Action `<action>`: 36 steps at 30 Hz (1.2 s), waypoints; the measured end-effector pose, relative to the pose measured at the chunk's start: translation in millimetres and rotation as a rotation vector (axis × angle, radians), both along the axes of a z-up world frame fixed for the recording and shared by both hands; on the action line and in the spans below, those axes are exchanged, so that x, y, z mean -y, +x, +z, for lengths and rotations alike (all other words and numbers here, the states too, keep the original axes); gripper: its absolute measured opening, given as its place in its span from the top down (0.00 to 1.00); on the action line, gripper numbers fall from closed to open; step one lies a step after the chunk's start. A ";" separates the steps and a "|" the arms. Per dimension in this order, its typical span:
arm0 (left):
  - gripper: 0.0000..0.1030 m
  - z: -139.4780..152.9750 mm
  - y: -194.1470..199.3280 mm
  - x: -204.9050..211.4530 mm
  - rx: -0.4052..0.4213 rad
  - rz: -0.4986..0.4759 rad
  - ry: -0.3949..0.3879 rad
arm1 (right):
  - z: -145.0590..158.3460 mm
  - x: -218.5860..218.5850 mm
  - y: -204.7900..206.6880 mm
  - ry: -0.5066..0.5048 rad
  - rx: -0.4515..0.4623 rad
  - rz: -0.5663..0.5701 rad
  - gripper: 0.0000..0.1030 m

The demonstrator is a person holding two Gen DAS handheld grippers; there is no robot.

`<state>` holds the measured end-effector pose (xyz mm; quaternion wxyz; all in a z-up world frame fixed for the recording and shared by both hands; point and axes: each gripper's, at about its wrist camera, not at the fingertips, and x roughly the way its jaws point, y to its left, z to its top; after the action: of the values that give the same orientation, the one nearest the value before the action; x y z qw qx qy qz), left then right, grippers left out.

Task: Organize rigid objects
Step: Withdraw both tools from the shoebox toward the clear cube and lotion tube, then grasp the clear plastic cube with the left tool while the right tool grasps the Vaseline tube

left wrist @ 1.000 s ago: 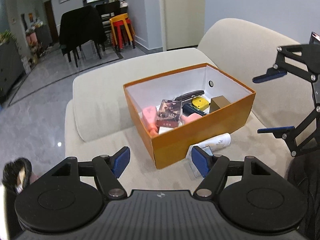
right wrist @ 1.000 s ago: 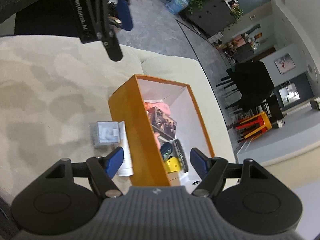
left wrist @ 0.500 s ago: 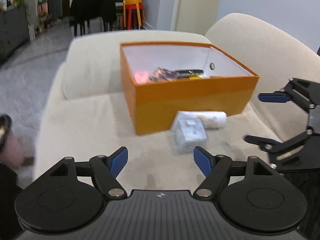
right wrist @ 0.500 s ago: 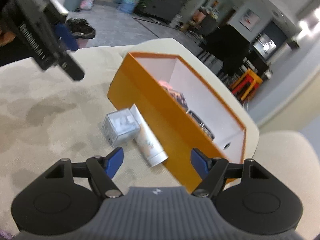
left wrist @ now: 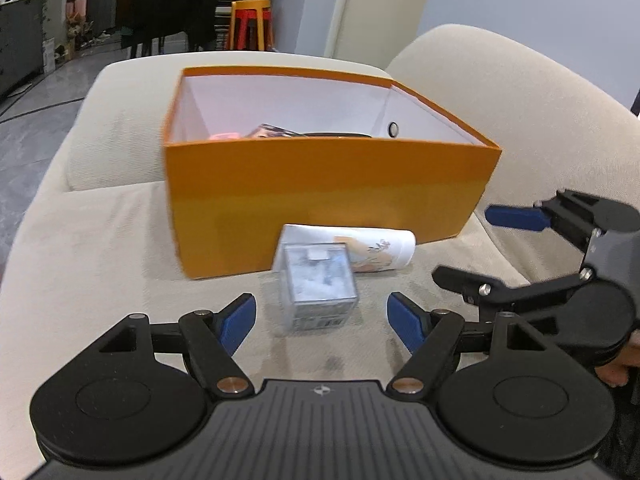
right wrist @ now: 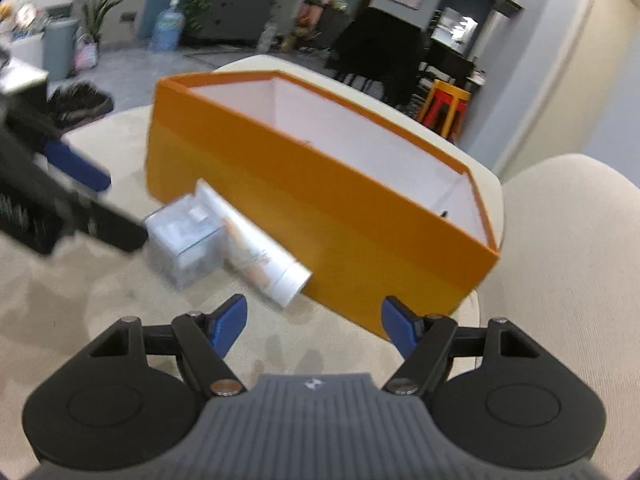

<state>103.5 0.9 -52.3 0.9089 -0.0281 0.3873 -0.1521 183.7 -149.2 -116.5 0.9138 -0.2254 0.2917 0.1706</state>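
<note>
On the beige sofa cushion (left wrist: 100, 264), a clear plastic cube (left wrist: 318, 286) is lying just beside a white tube (left wrist: 376, 248), which is resting against the orange box (left wrist: 320, 192). The left tongs (left wrist: 320, 320), which have just been opening, are being held open around the cube without touching it. The right tongs (right wrist: 314, 326) are being held open and empty near the tube.

My left wrist camera: low over sofa seat (left wrist: 100, 248), facing long front wall of orange box (left wrist: 320, 196) head-on, close, tilted down. My right wrist camera: same sofa, facing box (right wrist: 320, 216) obliquely from its right end, close. 2 views share box, clear cube (left wrist: 318, 284) (right wrist: 184, 236), white tube (left wrist: 376, 250) (right wrist: 268, 260). Each view catches other gripper at its edge.
</note>
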 end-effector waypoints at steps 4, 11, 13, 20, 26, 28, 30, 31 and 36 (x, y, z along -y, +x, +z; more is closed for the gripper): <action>0.15 -10.7 9.5 12.7 0.000 0.012 0.021 | -4.9 4.3 9.5 0.060 -0.029 -0.029 0.29; 0.24 -25.5 23.8 15.2 -0.002 0.056 0.029 | -12.5 6.1 17.9 0.078 -0.050 -0.057 0.32; 0.42 -27.6 24.9 11.3 -0.009 0.038 0.002 | -13.0 10.0 17.5 0.087 -0.054 -0.061 0.32; 0.49 -20.0 9.3 -4.5 -0.019 0.032 0.006 | -21.0 5.5 25.6 0.110 -0.061 -0.035 0.32; 0.49 -14.3 -11.4 -25.8 -0.039 0.045 0.029 | -30.6 -7.5 30.5 0.071 -0.057 0.037 0.32; 0.49 -14.2 -12.8 -33.9 -0.044 0.056 0.037 | -33.1 -12.6 30.1 0.056 -0.060 0.068 0.32; 0.49 -15.1 -19.3 -41.4 -0.051 0.062 0.035 | -35.1 -18.3 28.1 0.036 -0.059 0.101 0.34; 0.49 -15.9 -19.9 -44.0 -0.053 0.065 0.032 | -35.9 -21.6 26.8 0.026 -0.065 0.125 0.35; 0.49 -15.8 -25.3 -49.5 -0.059 0.071 0.023 | -42.6 -31.8 23.6 -0.035 -0.096 0.191 0.44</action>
<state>78.2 50.4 -68.1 0.9021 -0.0357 0.4145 -0.1145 207.3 -117.5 -159.1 0.8743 -0.2597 0.3153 0.2621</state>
